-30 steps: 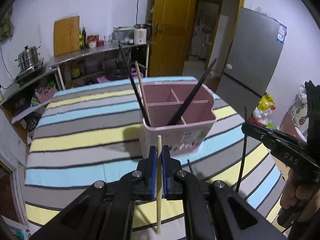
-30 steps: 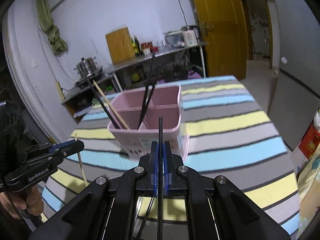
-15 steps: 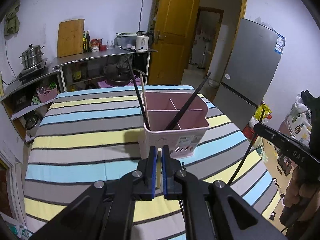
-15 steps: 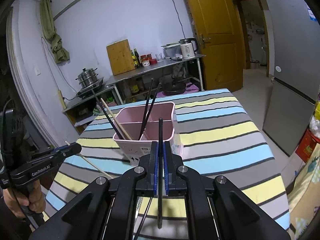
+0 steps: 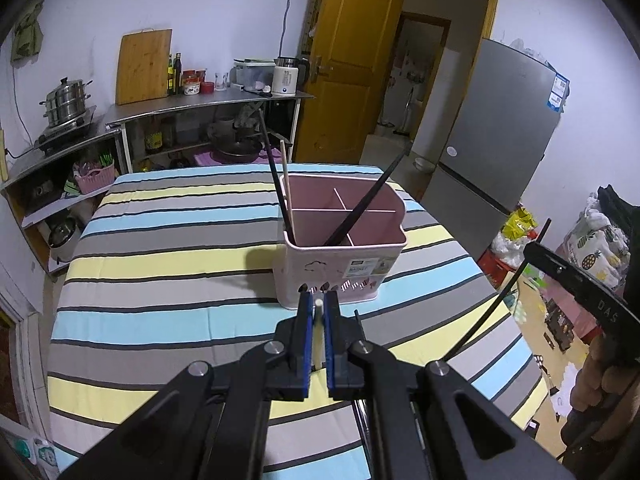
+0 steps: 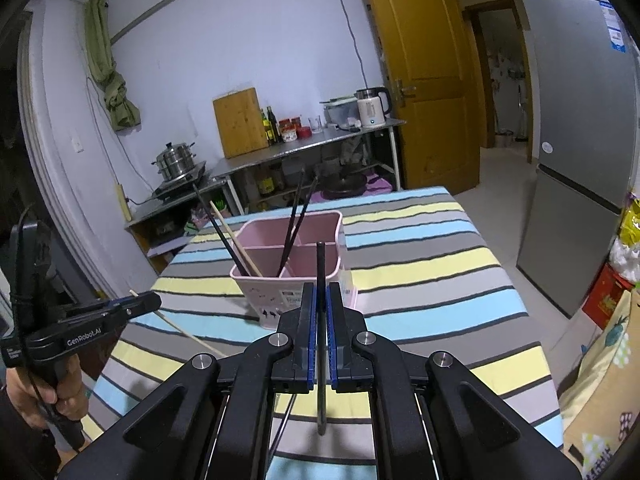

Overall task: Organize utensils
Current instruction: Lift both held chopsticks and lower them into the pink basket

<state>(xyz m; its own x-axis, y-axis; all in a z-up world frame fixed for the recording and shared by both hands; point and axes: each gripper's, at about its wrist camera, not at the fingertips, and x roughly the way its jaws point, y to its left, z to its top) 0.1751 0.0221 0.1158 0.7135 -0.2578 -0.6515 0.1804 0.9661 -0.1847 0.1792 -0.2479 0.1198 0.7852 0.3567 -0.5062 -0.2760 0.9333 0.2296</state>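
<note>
A pink divided utensil basket (image 5: pixel 344 248) (image 6: pixel 296 264) stands on the striped table and holds black chopsticks (image 5: pixel 366 204) and one wooden chopstick (image 5: pixel 287 192). My left gripper (image 5: pixel 319 304) is shut on a wooden chopstick (image 5: pixel 318 332), held above the table just in front of the basket; it shows at the left of the right wrist view (image 6: pixel 136 304). My right gripper (image 6: pixel 320 292) is shut on a black chopstick (image 6: pixel 321 320), above the table's right side; it shows in the left wrist view (image 5: pixel 536 250) with its chopstick (image 5: pixel 500 296).
The striped tablecloth (image 5: pixel 168 248) covers the table. A steel counter (image 5: pixel 200 100) with a cutting board, bottles and kettle stands behind. A grey fridge (image 5: pixel 492 128) and bags on the floor (image 5: pixel 596 240) are at the right.
Both grippers have pulled back and risen from the basket, which looks smaller now. Both chopsticks have tilted in the grippers; the wooden one now points more along the left gripper's view.
</note>
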